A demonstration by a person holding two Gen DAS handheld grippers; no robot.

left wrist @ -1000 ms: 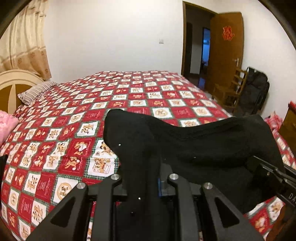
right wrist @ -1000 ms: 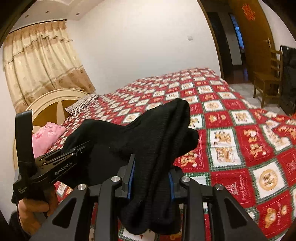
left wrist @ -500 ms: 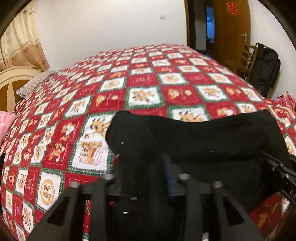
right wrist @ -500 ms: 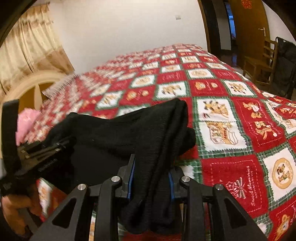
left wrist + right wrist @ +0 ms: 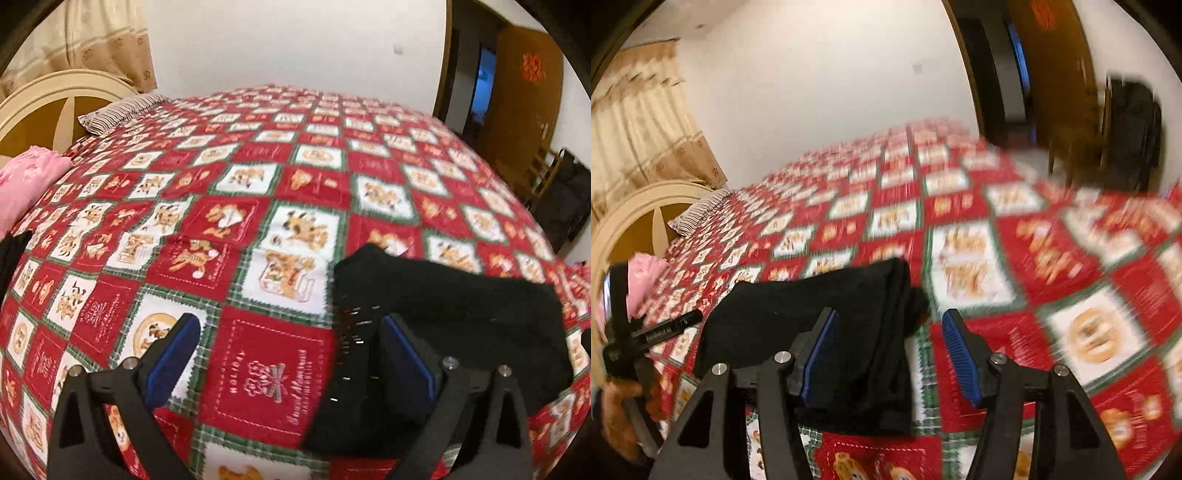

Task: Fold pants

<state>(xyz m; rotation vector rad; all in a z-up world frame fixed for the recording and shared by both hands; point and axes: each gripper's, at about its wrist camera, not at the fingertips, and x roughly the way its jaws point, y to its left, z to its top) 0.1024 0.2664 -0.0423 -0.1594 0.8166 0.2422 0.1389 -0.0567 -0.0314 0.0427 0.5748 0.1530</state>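
Pants (image 5: pixel 443 325), one folded black bundle, lie on the bedspread (image 5: pixel 258 192), just right of the left gripper (image 5: pixel 288 354) and partly between the fingers of the right gripper (image 5: pixel 886 350). Both grippers are spread wide; half a second ago each was clamped on the fabric, held above the bed. White lettering on the left gripper's body reads roughly "GenRobot.AI". Farther off lie one pink cloth (image 5: pixel 26 184), one striped pillow (image 5: pixel 122 112), then a headboard (image 5: pixel 55 99).
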